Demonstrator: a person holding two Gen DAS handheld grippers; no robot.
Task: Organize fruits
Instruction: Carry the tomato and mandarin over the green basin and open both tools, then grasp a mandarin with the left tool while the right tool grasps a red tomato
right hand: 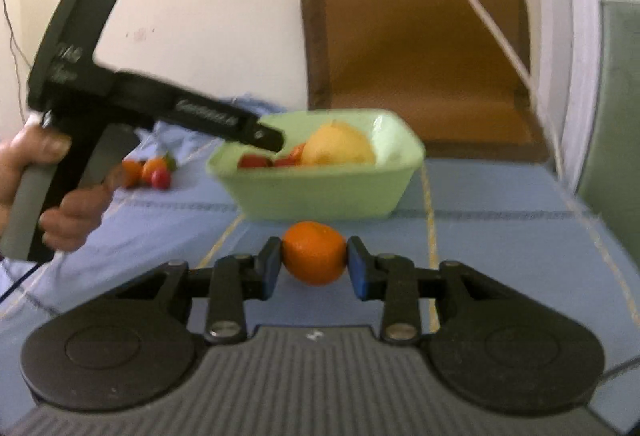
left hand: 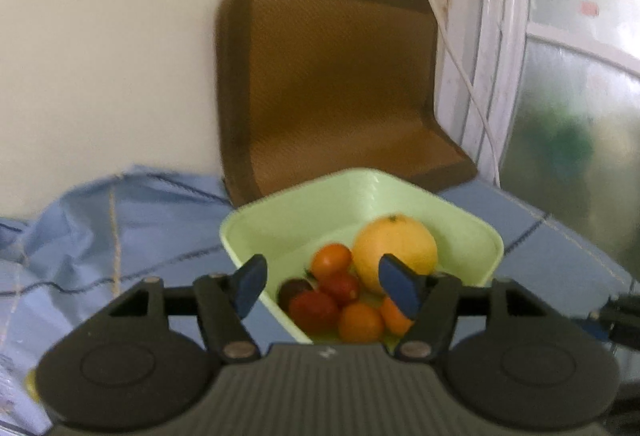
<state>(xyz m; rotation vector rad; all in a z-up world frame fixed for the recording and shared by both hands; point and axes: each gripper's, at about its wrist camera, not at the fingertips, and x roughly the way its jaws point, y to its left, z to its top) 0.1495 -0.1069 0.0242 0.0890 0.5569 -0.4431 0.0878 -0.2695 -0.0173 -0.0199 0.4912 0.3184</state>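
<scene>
A pale green bowl (left hand: 472, 232) holds a big yellow-orange citrus (left hand: 394, 248), several small orange fruits (left hand: 360, 322) and red tomatoes (left hand: 314, 310). My left gripper (left hand: 324, 286) is open and empty, its blue pads over the bowl's near side. In the right wrist view, my right gripper (right hand: 314, 264) is shut on a small orange (right hand: 314, 252), held in front of the bowl (right hand: 320, 192). The left gripper (right hand: 272, 140) reaches over the bowl's left rim there. A few small fruits (right hand: 150, 172) lie on the cloth left of the bowl.
A blue cloth (right hand: 500, 236) covers the surface. A brown cushion (left hand: 336, 84) leans on the wall behind the bowl. A white cable (right hand: 492, 24) hangs across the right. A window frame (left hand: 496, 36) stands at the right.
</scene>
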